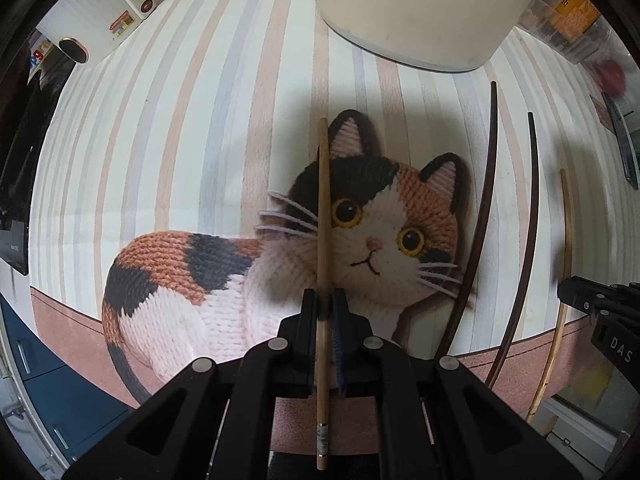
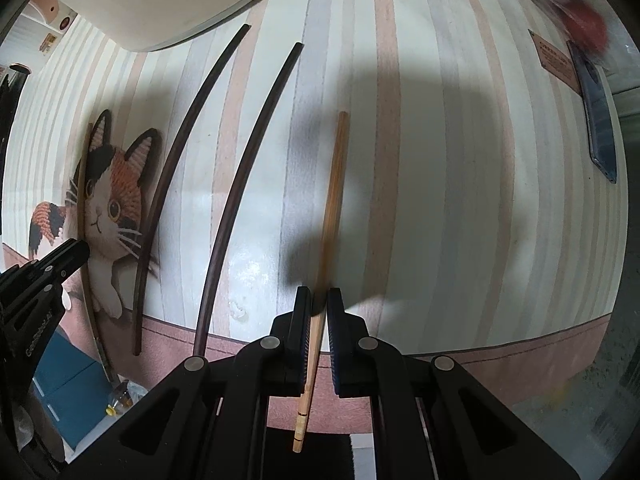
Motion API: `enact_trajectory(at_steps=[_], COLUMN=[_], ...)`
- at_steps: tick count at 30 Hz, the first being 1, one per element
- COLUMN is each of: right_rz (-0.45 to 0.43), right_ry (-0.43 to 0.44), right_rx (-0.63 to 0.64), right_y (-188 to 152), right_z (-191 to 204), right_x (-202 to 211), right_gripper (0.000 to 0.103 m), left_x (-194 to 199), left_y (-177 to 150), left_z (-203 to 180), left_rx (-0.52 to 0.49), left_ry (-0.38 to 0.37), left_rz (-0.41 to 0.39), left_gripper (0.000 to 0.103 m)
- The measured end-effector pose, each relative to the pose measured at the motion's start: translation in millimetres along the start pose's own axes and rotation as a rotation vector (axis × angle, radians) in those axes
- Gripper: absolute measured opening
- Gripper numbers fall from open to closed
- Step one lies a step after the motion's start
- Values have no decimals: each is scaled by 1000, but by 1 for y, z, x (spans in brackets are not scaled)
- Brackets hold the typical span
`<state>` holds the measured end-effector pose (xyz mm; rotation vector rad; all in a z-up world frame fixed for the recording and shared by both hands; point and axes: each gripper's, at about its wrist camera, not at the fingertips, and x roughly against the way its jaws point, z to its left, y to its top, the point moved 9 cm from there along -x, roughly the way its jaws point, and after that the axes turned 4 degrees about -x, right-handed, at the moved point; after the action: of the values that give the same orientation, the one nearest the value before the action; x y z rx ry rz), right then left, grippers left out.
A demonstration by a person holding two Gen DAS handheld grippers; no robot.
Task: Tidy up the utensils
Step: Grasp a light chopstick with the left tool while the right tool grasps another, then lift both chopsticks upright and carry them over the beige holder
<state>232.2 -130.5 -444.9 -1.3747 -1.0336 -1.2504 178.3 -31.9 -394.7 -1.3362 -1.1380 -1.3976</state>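
Observation:
My left gripper [image 1: 325, 300] is shut on a light bamboo chopstick [image 1: 323, 208] that points forward over the cat picture on the striped mat. My right gripper [image 2: 319, 300] is shut on a second light bamboo chopstick [image 2: 334, 192], held just above the mat; it shows in the left wrist view [image 1: 560, 292] at the right. Two dark brown chopsticks [image 2: 176, 152] [image 2: 248, 168] lie side by side on the mat between the grippers; they also show in the left wrist view [image 1: 480, 216] [image 1: 524, 248]. A cream container [image 1: 420, 12] stands at the far edge of the mat.
The striped mat [image 2: 460, 200] with a pink border and a knitted cat picture [image 1: 360, 240] covers the table. A white appliance [image 1: 100, 12] stands at the far left. A dark phone [image 2: 596, 120] and a red object [image 2: 584, 20] lie at the right edge.

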Motion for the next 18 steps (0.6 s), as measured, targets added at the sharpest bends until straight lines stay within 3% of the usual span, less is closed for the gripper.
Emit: enact_trajectory(at_steps=[5, 9, 18], right_rz=[-16, -77, -284], right_ry=[15, 56, 69], right_rx=[-35, -57, -50], right_y=[2, -4, 7], right_z=[-1, -14, -12], right_x=[7, 32, 98], right_gripper=[8, 7, 7], left_x=[4, 22, 98], left_y=[-4, -2, 14], left_z=[6, 15, 24], left_rx=[2, 2, -7], left_ry=[6, 15, 28], left_rz=[-6, -61, -264], left_gripper=[5, 4, 4])
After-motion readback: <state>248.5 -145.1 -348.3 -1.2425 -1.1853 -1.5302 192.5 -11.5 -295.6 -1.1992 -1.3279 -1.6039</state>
